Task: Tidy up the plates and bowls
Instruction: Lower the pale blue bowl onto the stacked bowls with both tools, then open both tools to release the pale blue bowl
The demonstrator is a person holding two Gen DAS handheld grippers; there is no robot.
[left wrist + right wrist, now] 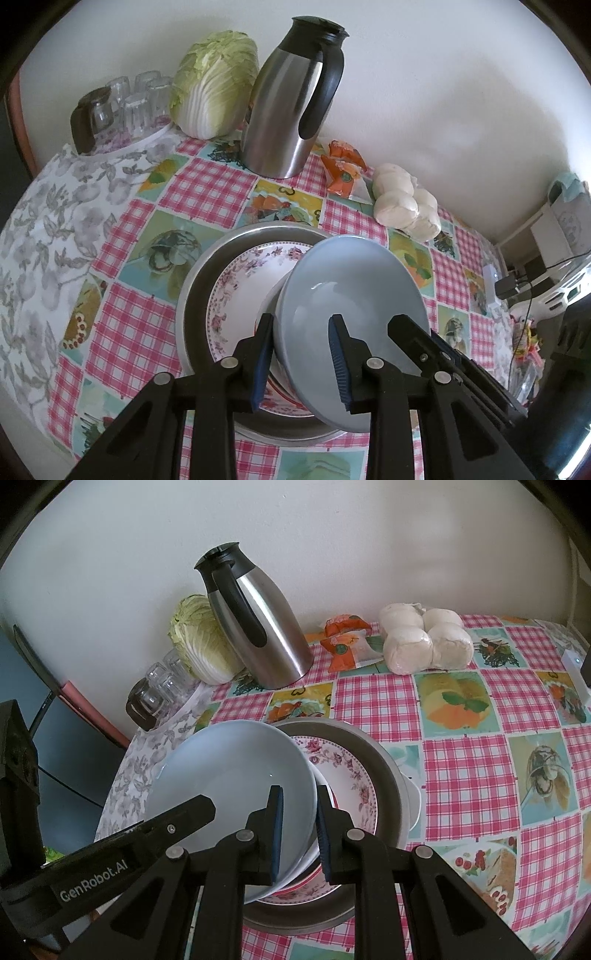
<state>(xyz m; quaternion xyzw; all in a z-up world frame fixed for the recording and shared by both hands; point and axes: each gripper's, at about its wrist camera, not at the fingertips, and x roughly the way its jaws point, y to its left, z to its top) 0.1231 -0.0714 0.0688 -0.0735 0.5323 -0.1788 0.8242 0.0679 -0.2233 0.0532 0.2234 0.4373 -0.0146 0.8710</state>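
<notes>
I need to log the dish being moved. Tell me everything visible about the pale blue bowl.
The pale blue bowl is round, glossy and plain, ceramic by its look, and empty. It is tilted, its near rim raised, above the floral plate that lies in the metal pan. The right tongs pinch its rim; the left tongs straddle the opposite rim, though whether they press on it is unclear.

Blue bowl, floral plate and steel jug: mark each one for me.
Blue bowl point(354, 288): left wrist view, on its inner surface.
Floral plate point(240, 288): left wrist view, on its white centre, left of the bowl.
Steel jug point(273, 635): right wrist view, on its brushed metal body.
</notes>
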